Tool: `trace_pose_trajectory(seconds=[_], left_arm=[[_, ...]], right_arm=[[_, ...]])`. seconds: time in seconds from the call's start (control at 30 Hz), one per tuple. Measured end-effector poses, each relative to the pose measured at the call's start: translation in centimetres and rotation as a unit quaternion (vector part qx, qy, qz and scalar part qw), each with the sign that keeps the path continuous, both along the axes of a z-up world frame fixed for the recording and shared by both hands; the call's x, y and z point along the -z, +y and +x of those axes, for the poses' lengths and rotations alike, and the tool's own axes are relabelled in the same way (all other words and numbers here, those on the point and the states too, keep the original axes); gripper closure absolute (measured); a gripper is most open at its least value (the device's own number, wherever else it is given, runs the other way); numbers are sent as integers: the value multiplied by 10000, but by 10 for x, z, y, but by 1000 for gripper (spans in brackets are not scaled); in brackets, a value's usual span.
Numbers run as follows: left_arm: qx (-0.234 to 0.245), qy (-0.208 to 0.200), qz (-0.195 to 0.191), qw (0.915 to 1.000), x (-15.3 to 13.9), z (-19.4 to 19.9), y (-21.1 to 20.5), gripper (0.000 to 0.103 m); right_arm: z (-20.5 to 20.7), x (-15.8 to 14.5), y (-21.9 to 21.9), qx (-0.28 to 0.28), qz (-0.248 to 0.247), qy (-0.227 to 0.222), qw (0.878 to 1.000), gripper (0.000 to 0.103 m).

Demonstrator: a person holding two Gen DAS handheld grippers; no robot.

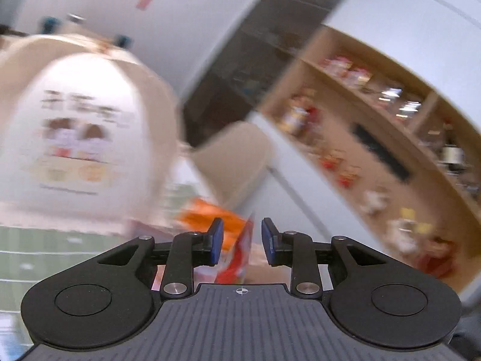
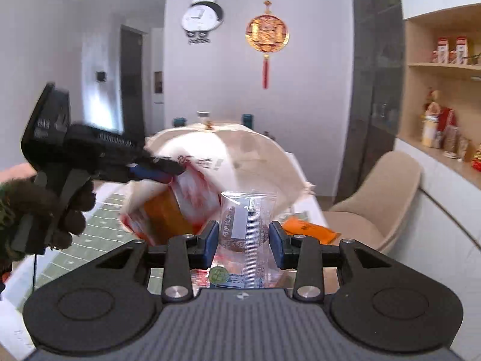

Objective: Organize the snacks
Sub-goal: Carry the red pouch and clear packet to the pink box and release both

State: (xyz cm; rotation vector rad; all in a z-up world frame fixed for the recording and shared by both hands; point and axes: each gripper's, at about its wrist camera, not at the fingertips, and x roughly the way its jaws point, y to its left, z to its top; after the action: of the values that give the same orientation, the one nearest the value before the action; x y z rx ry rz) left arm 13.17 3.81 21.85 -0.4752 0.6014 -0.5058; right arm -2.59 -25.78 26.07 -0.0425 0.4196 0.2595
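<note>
In the right wrist view my right gripper [image 2: 243, 237] is shut on a clear plastic snack packet [image 2: 245, 219] with printed text, which stands upright between the blue pads. To the left a gloved hand [image 2: 69, 207] holds my left gripper [image 2: 171, 170]. It pinches the top of a red, white and orange snack packet [image 2: 177, 204] that hangs above the table. The left wrist view is blurred; there the same packet [image 1: 237, 255] shows edge-on between the pads of the left gripper [image 1: 242, 237].
A white mesh food cover [image 2: 249, 153] [image 1: 75, 135] stands on the table behind the packets. A green grid mat [image 2: 99, 225] covers the table. An orange packet [image 2: 309, 230] lies at the right edge. A beige chair [image 2: 375, 198] and wooden shelves [image 2: 445, 90] are to the right.
</note>
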Motion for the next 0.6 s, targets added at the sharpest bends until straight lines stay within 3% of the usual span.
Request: trace_pose_trajectory(seconds=[0.17,0.33,0.43,0.6], left_arm=[[-227,359,-16,9991,47,-32,35,72],[-695,856,-55,9939,87,-48,68,72],[-1147,1081,36,9875,106,-60,97,72],[-2039,1439,670,9661,137,-82,147,72]], right_arm=[[32,9,0,134,55,268,9995,67],[116,16,29,187,249,571,9979,62],[145,36,43,248,-96,804,9964,61],[135,68,40,-27,198,1150,9932,58]])
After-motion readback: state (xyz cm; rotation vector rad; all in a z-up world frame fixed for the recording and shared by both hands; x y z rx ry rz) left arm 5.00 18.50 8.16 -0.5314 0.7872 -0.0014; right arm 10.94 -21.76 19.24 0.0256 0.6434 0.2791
